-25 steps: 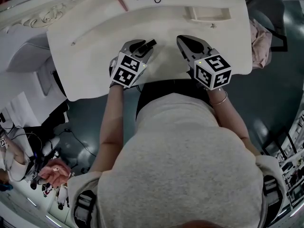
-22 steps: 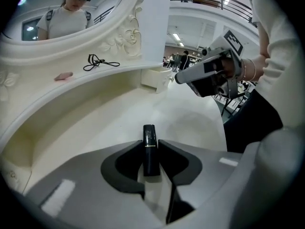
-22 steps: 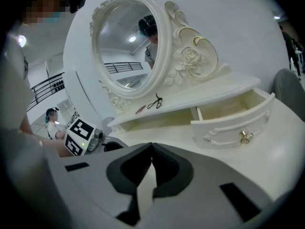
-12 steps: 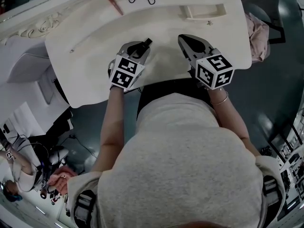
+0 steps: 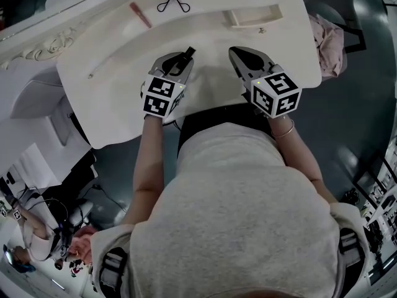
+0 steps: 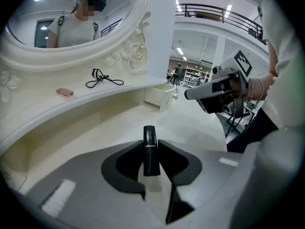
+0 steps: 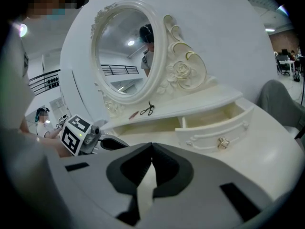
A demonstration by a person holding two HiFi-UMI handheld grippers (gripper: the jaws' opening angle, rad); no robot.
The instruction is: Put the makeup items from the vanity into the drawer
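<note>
Head view: the white vanity tabletop (image 5: pixel 111 98) fills the upper frame. The person's torso covers the lower half and hides the tabletop's near edge. The oval mirror (image 7: pixel 126 56) stands at the back. It is cut off in the head view and shows whole only in the right gripper view.

Container: one small drawer (image 5: pixel 255 22) stands pulled out at the right end of the raised ledge (image 5: pixel 93 42) under the mirror. The part of its inside that shows is bare pale lining. In the right gripper view the front wall, with its round knob (image 7: pixel 222 143), screens the drawer floor.

Left tongs (image 5: pixel 184 58): held over the middle of the tabletop, well apart from the drawer. The jaws have just been closing and now clamp a black tube (image 6: pixel 150 151) upright between them. Its top, with a thin gold band, stands clear above the jaws, and its lower end is lost between the pads.

Right tongs (image 7: pixel 152 147): just beside the left pair, jaw tips together, holding nothing.

On the ledge, left of the drawer, lie a black eyelash curler (image 5: pixel 172 0) and, further left and apart from it, a pink stick (image 5: pixel 140 15). The stick is too small to identify.
</note>
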